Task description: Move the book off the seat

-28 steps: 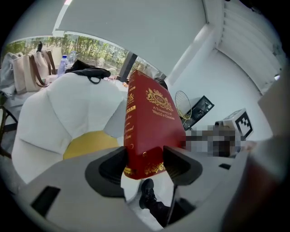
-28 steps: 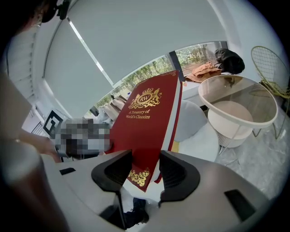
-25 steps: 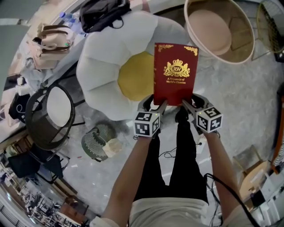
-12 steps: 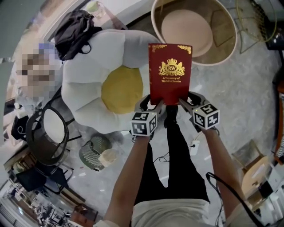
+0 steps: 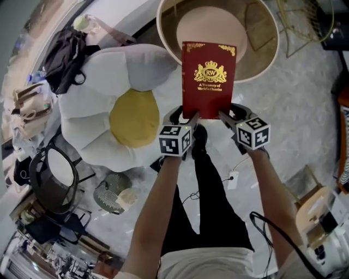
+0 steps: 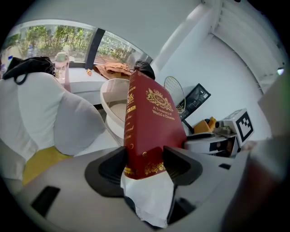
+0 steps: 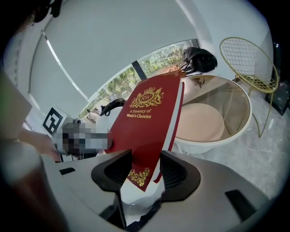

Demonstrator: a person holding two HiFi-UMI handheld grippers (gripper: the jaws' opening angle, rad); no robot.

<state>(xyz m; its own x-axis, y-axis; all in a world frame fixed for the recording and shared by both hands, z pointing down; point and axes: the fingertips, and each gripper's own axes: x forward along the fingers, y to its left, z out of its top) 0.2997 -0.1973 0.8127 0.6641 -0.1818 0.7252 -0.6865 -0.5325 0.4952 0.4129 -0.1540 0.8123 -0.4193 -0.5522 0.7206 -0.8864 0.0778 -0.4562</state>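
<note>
A red hardback book [image 5: 209, 76] with gold lettering hangs upright in the air, held by its two lower corners. My left gripper [image 5: 182, 119] is shut on the spine-side corner [image 6: 144, 163], with the red book [image 6: 149, 122] rising between its jaws. My right gripper [image 5: 233, 115] is shut on the other lower corner [image 7: 146, 170], where the book's cover [image 7: 145, 122] slants up to the right. The book is clear of the white flower-shaped seat cushion [image 5: 131, 109] with its yellow centre, and its top overlaps the rim of a round beige tub chair [image 5: 262, 54].
A black bag [image 5: 62, 46] lies on the cushion's far left. A black wire-frame stool [image 5: 54, 174] and a small fan [image 5: 109, 190] stand on the floor at the left. A gold wire chair [image 5: 305, 16] is at the top right. The person's legs and a cable [image 5: 232, 177] are below the grippers.
Both grippers have carried the book to the right, from over the cushion's yellow centre to the near rim of the round tub chair. The grip has not changed.
</note>
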